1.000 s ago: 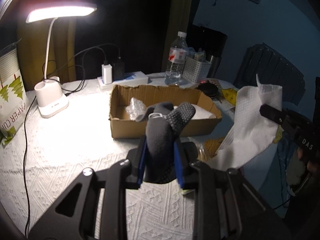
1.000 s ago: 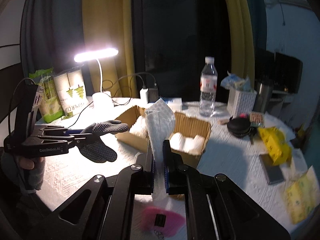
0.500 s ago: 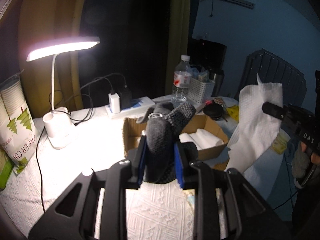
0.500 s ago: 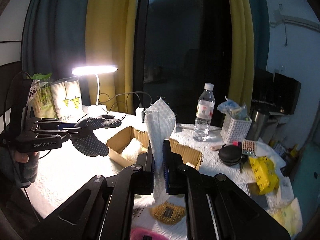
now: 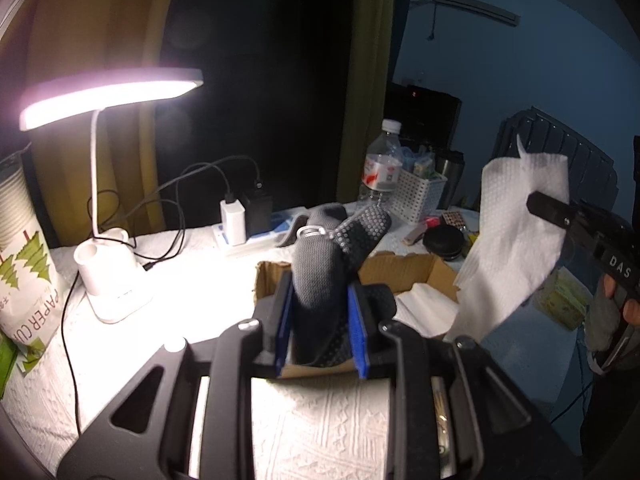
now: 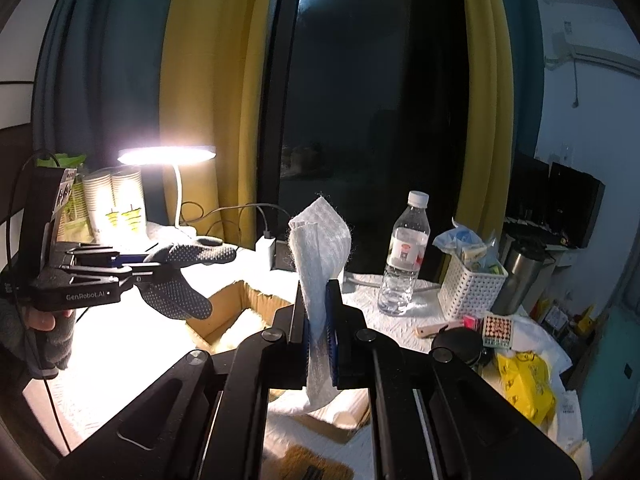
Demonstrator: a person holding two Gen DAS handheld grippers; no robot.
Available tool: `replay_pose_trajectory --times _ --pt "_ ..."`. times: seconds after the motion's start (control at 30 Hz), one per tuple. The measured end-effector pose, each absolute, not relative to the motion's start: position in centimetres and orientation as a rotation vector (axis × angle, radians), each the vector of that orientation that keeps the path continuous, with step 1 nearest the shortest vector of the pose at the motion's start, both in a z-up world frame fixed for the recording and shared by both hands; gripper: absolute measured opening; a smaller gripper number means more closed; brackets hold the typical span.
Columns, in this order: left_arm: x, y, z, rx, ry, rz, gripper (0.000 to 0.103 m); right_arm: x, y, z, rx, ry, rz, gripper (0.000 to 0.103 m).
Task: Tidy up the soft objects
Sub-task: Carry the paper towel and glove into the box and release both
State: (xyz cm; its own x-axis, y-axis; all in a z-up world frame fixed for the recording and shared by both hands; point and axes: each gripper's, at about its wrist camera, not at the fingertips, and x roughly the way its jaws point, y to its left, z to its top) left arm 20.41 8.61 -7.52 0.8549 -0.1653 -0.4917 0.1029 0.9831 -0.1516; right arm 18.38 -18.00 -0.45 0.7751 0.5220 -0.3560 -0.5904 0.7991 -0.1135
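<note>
- Jaws of the left gripper (image 5: 321, 322) sit clamped on a dark grey dotted glove (image 5: 328, 264), whose fingers stick up and forward above the blue pads (image 5: 357, 330).
- Jaws of the right gripper (image 6: 316, 322) are pressed together on a white paper towel (image 6: 320, 256); the sheet rises to a point above them and hangs limp below.
- Both soft items are held in the air above the counter (image 5: 320, 436), which is covered with a white embossed cloth.
- Just beyond the two grippers an open cardboard box (image 5: 416, 270) stands on the counter, with white soft material lying inside it.
- Left of the box, a lit white desk lamp (image 5: 112, 280) stands on its base, and a sleeve of paper cups (image 5: 24, 264) leans at the counter's left edge.
- Behind the box, chargers sit plugged into a white power strip (image 5: 256, 236), cables trailing towards the lamp.
- Farther back, a clear water bottle (image 6: 404, 256) stands upright beside a white perforated basket (image 6: 470, 290) filled with small packets.
- Near the basket lie a round black case (image 6: 456, 344) and a yellow plastic bag (image 6: 528, 384).
- At the back hang yellow curtains (image 6: 212, 80) on either side of a dark window.
</note>
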Motion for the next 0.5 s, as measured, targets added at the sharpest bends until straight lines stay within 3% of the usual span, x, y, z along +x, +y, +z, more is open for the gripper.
replay_pose_trajectory --times 0.5 --pt "25.4 6.7 -11.1 -0.138 0.613 -0.185 0.026 24.6 -17.7 -5.3 -0.187 0.417 0.57 0.008"
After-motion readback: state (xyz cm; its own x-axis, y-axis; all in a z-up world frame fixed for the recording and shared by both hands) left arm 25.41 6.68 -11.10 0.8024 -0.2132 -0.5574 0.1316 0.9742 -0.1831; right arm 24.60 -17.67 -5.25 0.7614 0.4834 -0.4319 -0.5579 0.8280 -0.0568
